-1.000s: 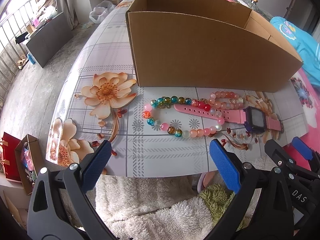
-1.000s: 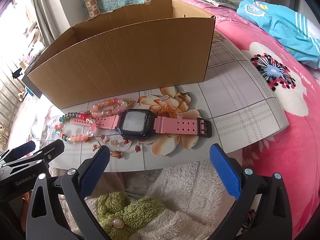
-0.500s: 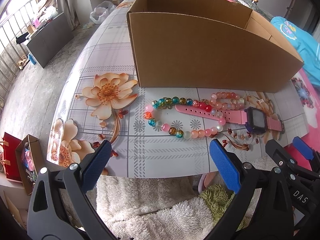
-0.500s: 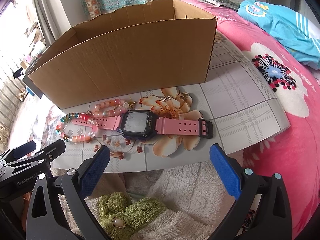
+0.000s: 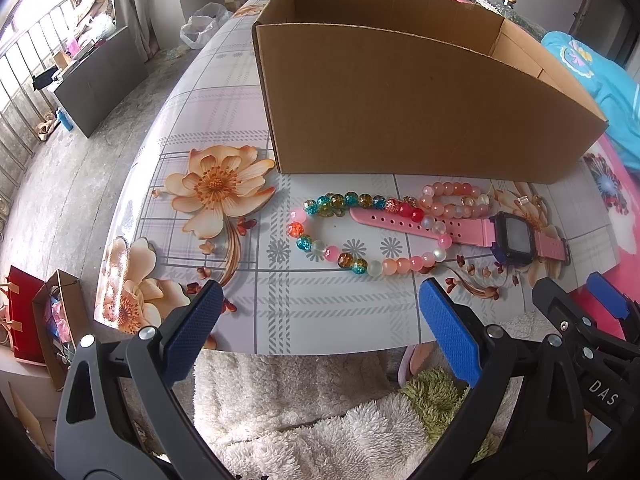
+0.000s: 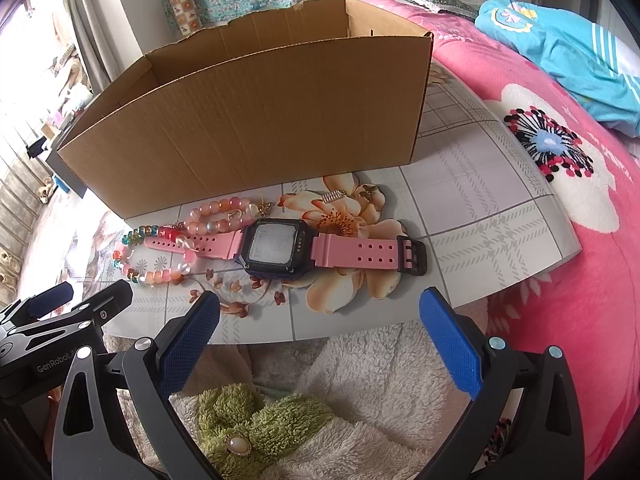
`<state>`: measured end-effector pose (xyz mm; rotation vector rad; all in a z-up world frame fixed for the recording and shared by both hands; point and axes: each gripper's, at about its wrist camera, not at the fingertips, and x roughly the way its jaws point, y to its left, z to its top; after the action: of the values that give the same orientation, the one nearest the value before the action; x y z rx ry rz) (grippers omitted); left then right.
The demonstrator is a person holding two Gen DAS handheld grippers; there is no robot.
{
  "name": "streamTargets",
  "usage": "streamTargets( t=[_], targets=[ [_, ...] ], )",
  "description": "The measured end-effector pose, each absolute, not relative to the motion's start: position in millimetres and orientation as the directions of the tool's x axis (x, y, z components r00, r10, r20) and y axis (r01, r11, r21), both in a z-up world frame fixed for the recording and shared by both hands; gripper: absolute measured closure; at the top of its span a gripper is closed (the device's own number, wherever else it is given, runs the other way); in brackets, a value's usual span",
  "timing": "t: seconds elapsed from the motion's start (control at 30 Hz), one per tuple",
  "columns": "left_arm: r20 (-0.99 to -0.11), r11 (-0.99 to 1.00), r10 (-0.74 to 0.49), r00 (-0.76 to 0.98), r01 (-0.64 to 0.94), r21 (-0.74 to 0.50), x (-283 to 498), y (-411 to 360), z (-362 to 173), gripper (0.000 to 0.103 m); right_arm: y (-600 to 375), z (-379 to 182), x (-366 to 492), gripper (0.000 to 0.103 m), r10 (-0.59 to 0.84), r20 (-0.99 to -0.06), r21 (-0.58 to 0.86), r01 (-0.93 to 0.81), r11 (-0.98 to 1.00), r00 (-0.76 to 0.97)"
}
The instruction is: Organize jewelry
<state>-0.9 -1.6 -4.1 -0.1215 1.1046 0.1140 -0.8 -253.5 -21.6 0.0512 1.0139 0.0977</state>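
A pink-strapped watch [image 6: 280, 246] [image 5: 510, 234] lies flat on the flowered table, in front of an open cardboard box [image 6: 256, 128] [image 5: 400, 108]. A multicoloured bead bracelet [image 5: 360, 236] [image 6: 152, 256] loops over the watch's left strap. Behind the strap lies a smaller pink bead bracelet [image 5: 456, 200] [image 6: 220, 212]. Two small gold pieces [image 6: 352, 194] rest on the printed flower behind the watch. My left gripper [image 5: 320, 316] is open, low at the table's near edge before the bead bracelet. My right gripper [image 6: 320, 320] is open, just short of the watch.
The table [image 5: 320, 304] ends just under both grippers; white fleece with a green trim [image 6: 256, 424] lies below. A pink floral bedspread [image 6: 560, 240] is to the right. Paper bags [image 5: 36, 320] stand on the floor at left.
Both grippers have crept slightly forward toward the table; the jewelry and box have not moved. Both stay open.
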Motion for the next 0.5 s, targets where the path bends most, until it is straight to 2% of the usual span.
streamTargets(
  t=[0.5],
  targets=[
    [-0.897, 0.988, 0.039, 0.441, -0.152, -0.031, -1.9, -4.0, -7.4, 0.008, -254.3, -22.0, -1.0, 0.005, 0.108, -0.844, 0.092, -0.057, 0.994, 0.525]
  ],
)
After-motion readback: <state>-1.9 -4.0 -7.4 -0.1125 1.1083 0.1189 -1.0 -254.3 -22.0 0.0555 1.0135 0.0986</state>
